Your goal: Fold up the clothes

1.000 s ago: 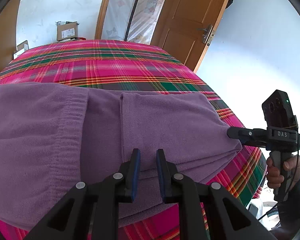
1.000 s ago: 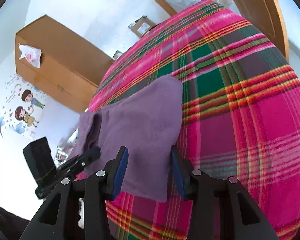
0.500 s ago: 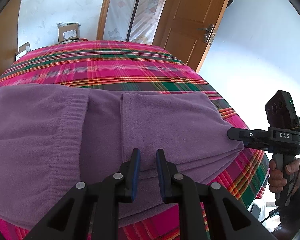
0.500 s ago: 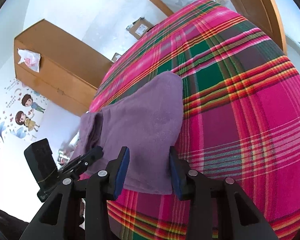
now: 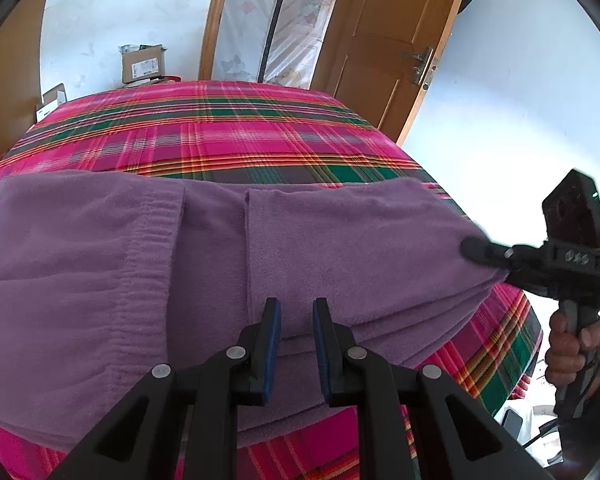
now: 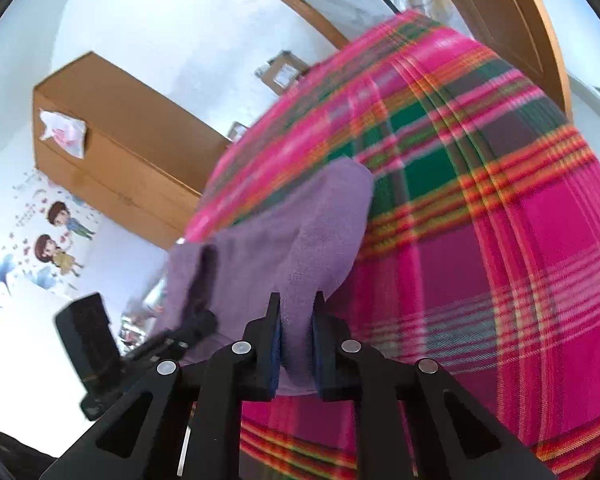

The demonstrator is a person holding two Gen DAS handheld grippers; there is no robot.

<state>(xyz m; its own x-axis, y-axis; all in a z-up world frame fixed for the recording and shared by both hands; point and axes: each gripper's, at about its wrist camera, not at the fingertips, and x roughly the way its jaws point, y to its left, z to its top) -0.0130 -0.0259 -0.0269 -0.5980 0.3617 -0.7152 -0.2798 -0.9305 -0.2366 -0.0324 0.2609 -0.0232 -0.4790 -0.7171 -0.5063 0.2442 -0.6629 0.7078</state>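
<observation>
Blurring: the right wrist view smears the plaid bedspread; the bed's near edge is cut off.
Hidden: the purple fleece trousers' lower layers lie under the top fold.
Trousers: folded across the bed's near side.
Right gripper: fingers closing, a trouser corner pinched between them.
Left gripper: fingers narrow, folded edge between them; contact unclear.

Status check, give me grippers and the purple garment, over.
Left gripper pinching purple garment edge. Right gripper closing on its corner. Garment on plaid bedspread. Nothing blocking.
</observation>
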